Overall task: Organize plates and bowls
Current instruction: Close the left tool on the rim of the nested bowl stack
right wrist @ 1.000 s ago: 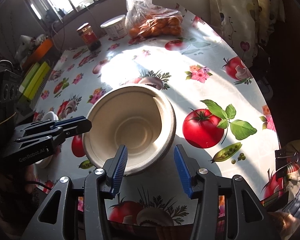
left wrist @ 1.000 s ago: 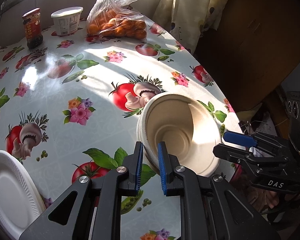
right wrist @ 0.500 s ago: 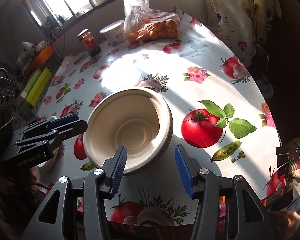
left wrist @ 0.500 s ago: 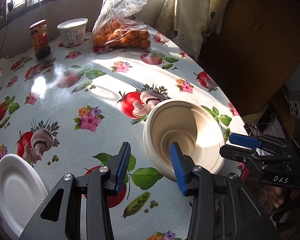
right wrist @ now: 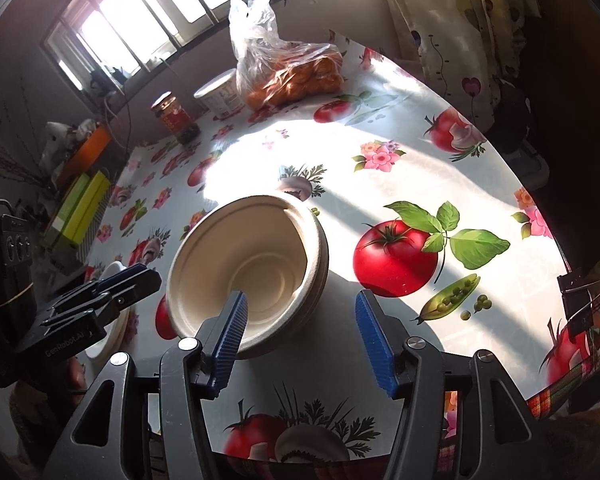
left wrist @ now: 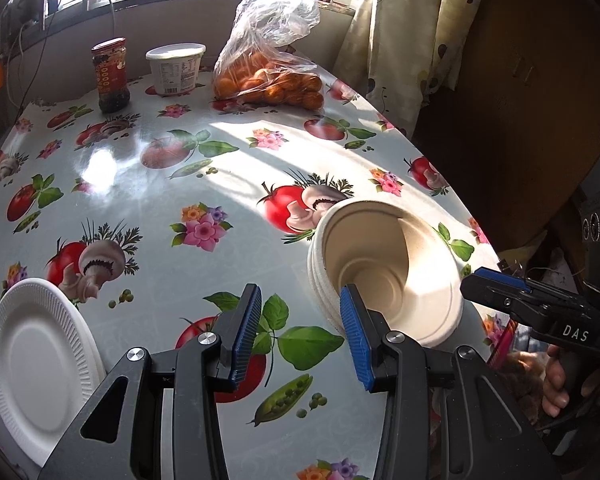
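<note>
Bowls (left wrist: 388, 276) sitting stacked near table (left wrist: 148, 184) edge, between both grippers. Left gripper (left wrist: 302, 334) hovering with jaws apart, gripping nothing. Right gripper (right wrist: 300, 338) opening its jaws, nothing clamped between them. White plates (left wrist: 36, 356) lying at far left, well apart from bowls.

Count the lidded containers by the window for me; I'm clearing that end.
2: a dark jar with a red lid at the far edge, and a white tub just right of it, beside the bagged oranges.
</note>
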